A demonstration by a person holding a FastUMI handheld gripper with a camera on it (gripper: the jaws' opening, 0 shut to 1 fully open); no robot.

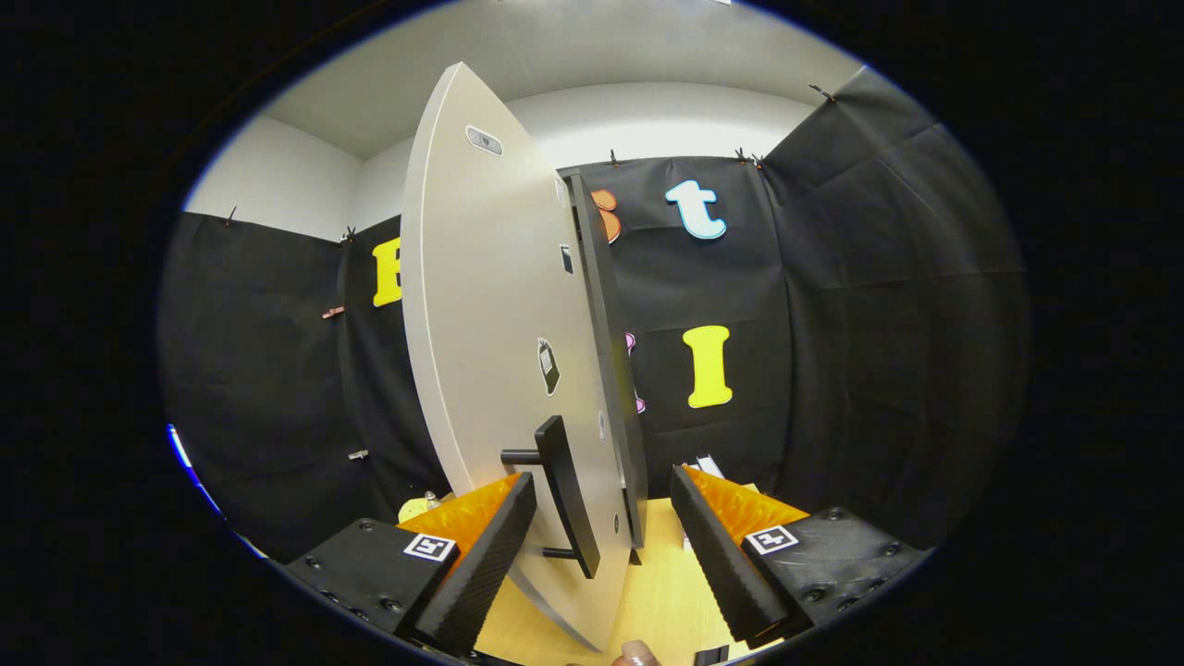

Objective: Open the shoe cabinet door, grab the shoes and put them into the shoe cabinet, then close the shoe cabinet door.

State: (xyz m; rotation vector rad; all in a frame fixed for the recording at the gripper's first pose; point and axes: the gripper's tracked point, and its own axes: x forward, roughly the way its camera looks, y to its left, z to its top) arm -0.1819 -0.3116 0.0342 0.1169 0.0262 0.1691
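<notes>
The grey shoe cabinet door point(490, 324) stands edge-on straight ahead, with its flat face turned to the left. Its black bar handle point(566, 495) sticks out low on the door, between my two fingers. My gripper point(603, 527) is open, with the left finger point(481, 564) left of the handle and the right finger point(726, 564) right of the door's edge. Neither pad presses on the handle. Behind the door I see the dark edge of the cabinet body point(606, 361).
A light wooden floor point(657, 601) lies under the fingers. A small yellow-green object point(418, 506) sits beyond the left finger. Something white point(709, 465) lies on the floor past the right finger. A fingertip of a person point(636, 655) shows at the bottom.
</notes>
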